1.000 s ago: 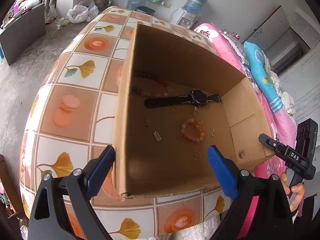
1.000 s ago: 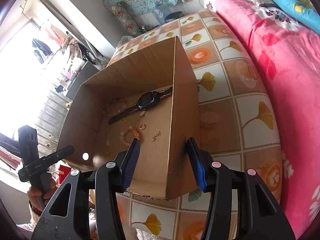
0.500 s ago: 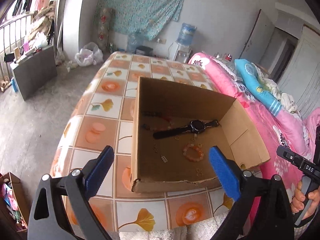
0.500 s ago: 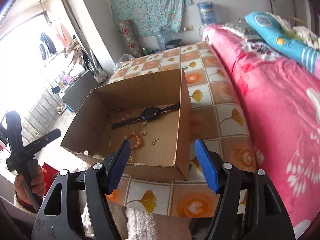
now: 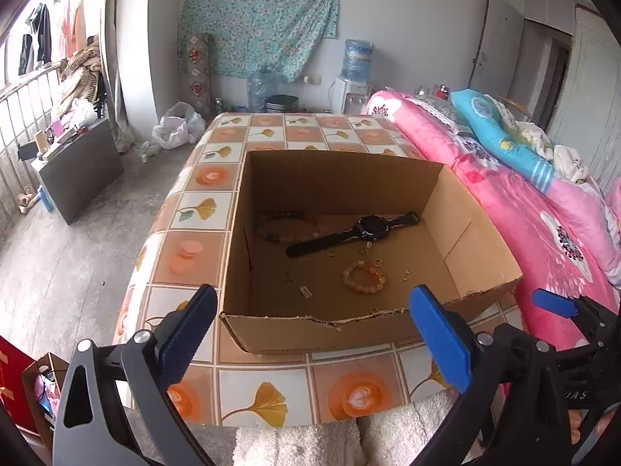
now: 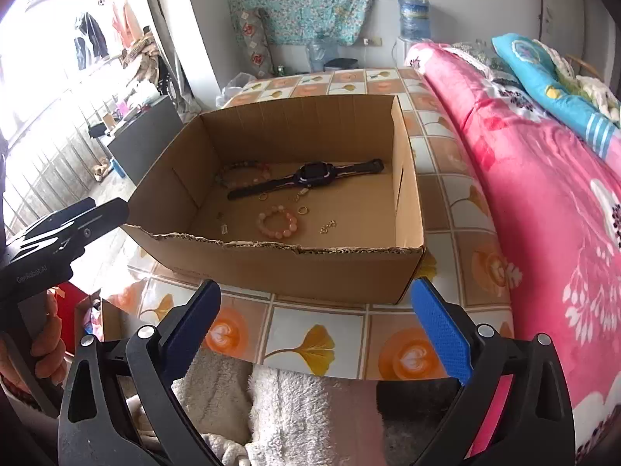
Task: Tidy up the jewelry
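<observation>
An open cardboard box stands on the tiled table. On its floor lie a black watch, a pink bead bracelet, a darker bead string and several small gold pieces. My left gripper hangs open in front of the box's near wall, nothing between its blue pads. My right gripper is just short of the same wall, its jaws opening and empty.
The table wears an orange and white tiled cloth. A pink bed runs along its right side. A white fluffy cloth lies at the near edge. A dark cabinet stands on the floor to the left.
Both grippers have drawn back and up from the box, which looks smaller now. The right jaws, earlier astride the box's right wall, have spread wide and come off it.
</observation>
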Action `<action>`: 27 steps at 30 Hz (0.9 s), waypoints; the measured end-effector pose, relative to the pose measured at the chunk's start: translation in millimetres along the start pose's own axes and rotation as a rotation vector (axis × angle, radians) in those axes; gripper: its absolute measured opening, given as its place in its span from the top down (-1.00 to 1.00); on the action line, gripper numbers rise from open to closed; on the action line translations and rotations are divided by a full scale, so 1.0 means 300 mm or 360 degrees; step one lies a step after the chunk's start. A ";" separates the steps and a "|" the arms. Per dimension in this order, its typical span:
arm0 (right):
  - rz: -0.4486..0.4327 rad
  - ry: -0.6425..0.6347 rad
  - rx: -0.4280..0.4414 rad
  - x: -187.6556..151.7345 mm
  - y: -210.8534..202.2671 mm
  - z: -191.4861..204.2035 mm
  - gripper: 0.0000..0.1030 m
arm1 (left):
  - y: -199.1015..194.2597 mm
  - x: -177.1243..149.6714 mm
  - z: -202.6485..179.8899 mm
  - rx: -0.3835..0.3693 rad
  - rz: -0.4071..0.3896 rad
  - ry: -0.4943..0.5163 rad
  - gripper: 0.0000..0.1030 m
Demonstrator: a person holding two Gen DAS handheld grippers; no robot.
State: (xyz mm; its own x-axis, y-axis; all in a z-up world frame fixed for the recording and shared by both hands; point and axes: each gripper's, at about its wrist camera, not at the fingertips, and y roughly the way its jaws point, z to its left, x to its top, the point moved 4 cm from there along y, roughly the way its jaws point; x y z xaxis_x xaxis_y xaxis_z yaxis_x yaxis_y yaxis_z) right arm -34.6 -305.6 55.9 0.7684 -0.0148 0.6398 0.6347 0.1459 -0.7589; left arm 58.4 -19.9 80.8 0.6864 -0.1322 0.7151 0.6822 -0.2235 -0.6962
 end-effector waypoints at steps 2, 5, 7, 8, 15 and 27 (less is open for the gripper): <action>0.0028 -0.0013 -0.0023 -0.004 0.013 0.009 -0.84 | 0.012 0.001 -0.003 0.0076 0.0009 0.0028 -0.89; 0.0050 -0.0023 -0.0041 0.001 0.030 0.020 -0.84 | 0.047 -0.008 -0.020 0.0156 0.0085 0.0111 -0.89; 0.0069 -0.0014 -0.0066 0.010 0.048 0.021 -0.84 | 0.058 -0.020 -0.031 0.0185 0.0109 0.0119 -0.89; 0.0083 -0.0007 -0.0074 0.013 0.056 0.019 -0.84 | 0.064 -0.026 -0.038 0.0181 0.0130 0.0117 -0.89; 0.0170 0.0034 -0.0121 0.004 0.092 0.004 -0.84 | 0.109 -0.081 -0.054 0.0178 0.0329 0.0045 -0.89; 0.0221 0.0062 -0.0147 -0.001 0.114 -0.003 -0.84 | 0.152 -0.106 -0.052 0.0193 0.0450 0.0002 -0.89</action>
State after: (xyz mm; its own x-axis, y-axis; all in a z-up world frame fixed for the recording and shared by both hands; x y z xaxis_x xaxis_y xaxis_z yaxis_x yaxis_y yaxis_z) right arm -13.1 -301.5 29.8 0.8508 -0.0397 0.5241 0.5255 0.0580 -0.8488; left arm 63.8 -41.1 27.5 0.8530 -0.1738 0.4921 0.4894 -0.0610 -0.8699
